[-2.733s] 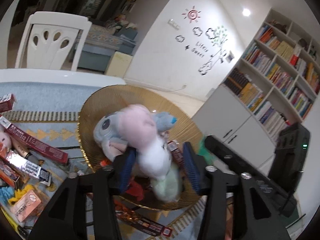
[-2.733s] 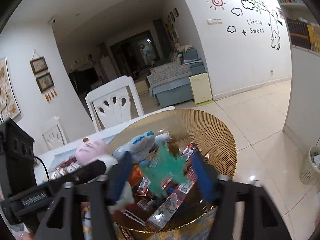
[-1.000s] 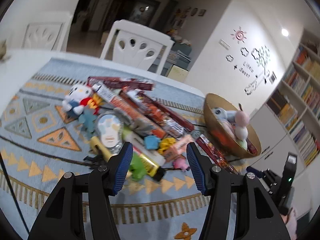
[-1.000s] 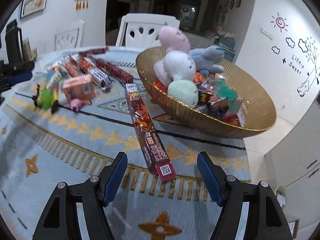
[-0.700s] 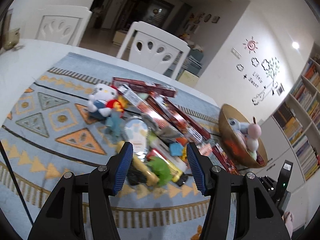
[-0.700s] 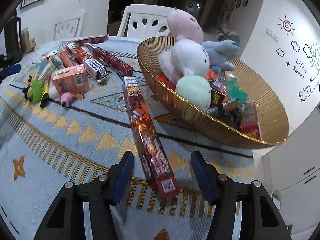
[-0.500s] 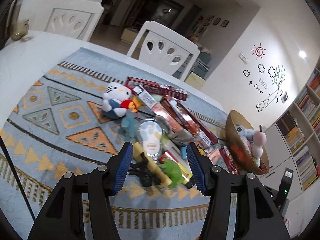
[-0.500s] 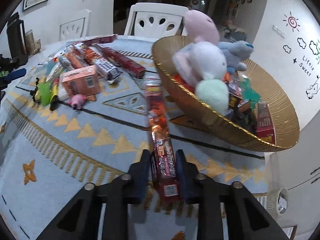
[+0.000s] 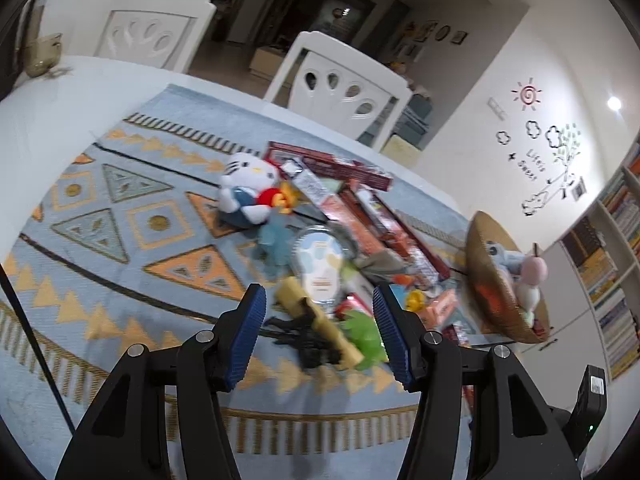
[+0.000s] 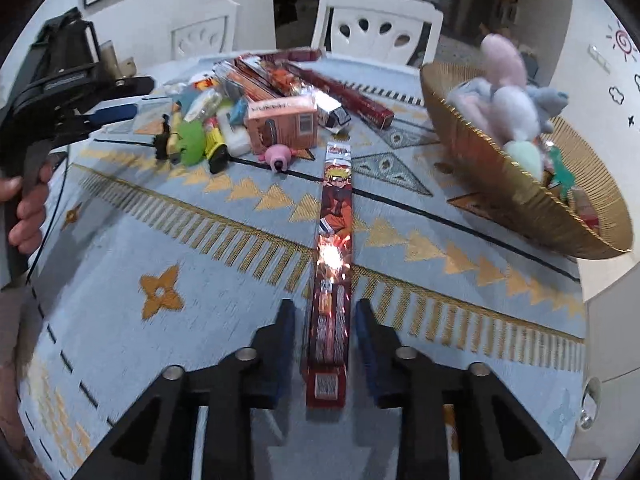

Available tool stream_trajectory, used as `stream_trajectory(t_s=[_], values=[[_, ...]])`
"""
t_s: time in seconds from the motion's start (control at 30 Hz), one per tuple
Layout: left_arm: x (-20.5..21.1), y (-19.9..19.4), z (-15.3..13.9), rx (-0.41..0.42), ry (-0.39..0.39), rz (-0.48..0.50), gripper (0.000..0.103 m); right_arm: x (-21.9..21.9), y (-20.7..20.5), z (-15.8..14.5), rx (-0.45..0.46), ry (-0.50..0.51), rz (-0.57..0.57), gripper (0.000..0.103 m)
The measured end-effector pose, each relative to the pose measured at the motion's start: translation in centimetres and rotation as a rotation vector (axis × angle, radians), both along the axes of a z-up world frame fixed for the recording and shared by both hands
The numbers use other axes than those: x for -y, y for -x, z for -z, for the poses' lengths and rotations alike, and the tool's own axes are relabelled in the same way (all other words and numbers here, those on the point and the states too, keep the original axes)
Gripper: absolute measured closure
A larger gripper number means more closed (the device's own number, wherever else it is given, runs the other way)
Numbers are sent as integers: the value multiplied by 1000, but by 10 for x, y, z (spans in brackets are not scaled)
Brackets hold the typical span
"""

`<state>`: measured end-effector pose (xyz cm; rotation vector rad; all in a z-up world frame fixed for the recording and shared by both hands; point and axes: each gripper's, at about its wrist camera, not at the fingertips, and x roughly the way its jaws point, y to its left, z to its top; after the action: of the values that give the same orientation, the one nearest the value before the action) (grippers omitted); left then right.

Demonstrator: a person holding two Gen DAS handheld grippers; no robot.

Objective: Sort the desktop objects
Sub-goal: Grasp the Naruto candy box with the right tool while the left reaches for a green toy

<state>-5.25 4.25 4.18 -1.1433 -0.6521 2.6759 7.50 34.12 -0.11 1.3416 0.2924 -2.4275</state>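
A long red snack box (image 10: 334, 240) with a cartoon figure lies on the patterned mat, pointing straight away. Its near end is between the fingers of my right gripper (image 10: 326, 344). The jaws are opening, with a slim gap on each side of the box. My left gripper (image 9: 320, 332) is open and hovers over a black toy (image 9: 308, 336), a yellow tube (image 9: 320, 320) and a green toy (image 9: 364, 338). The golden bowl (image 10: 520, 200) at the right holds plush toys and snack packs.
A pile of snack boxes, a Hello Kitty plush (image 9: 246, 192), a pink box (image 10: 280, 124) and a pink pig toy (image 10: 278, 156) crowd the mat's middle. White chairs stand behind the table. A hand (image 10: 24, 208) holds the left gripper at the left edge.
The right gripper came down over the long red box, pinched it, then widened its jaws; the box now points straight away. The left gripper left the bowl for the toy pile.
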Motion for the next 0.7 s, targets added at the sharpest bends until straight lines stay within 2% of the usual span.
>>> stream_trajectory(t_s=[0.1,0.23,0.3,0.33,0.43,0.6,0.7], values=[[9,5,8,44,4,-31,50,4,11,0,-19,27,10,71],[4,12,21,104,54,-29,50,12,14,3,-78,45,23,71],[-5,13,24,109,65,5,50,12,14,3,-90,56,23,80],[-12,13,25,103,74,28,50,11,14,3,-86,71,20,83],[-28,8,22,66,82,62,50,4,16,4,-67,126,22,83],[-58,-3,6,-76,42,157,50,-2,16,4,-54,180,30,83],[-74,10,12,-55,74,177,50,-1,15,4,-55,181,28,83]])
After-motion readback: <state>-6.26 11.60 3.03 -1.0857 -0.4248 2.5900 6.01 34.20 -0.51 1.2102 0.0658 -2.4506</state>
